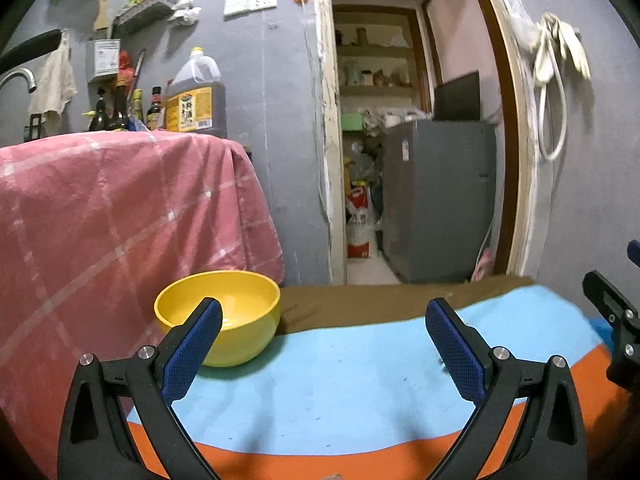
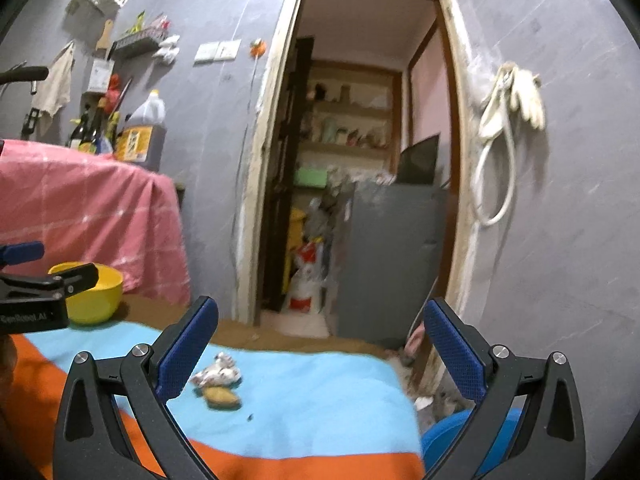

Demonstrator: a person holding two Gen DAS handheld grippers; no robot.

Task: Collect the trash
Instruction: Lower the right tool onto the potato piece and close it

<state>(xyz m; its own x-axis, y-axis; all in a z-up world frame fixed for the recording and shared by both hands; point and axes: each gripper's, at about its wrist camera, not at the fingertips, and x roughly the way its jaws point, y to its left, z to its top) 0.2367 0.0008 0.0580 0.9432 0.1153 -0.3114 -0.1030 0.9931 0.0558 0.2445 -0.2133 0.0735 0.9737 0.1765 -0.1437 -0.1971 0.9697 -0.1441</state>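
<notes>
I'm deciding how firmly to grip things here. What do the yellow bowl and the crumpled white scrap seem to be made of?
Yellow bowl: probably plastic, judging by its smooth, evenly coloured wall with a soft sheen, though glazed ceramic can't be excluded.
Crumpled white scrap: looks like thin paper or wrapper film, creased and wadded with sharp folds; the blur leaves which one open.

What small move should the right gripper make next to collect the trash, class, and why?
Probably ease the right gripper down and left over the crumpled white wrapper and yellow-brown scrap on the blue cloth. Both grippers are open and empty, the scraps lie just beside its left finger, and the yellow plastic bowl looks empty.
</notes>
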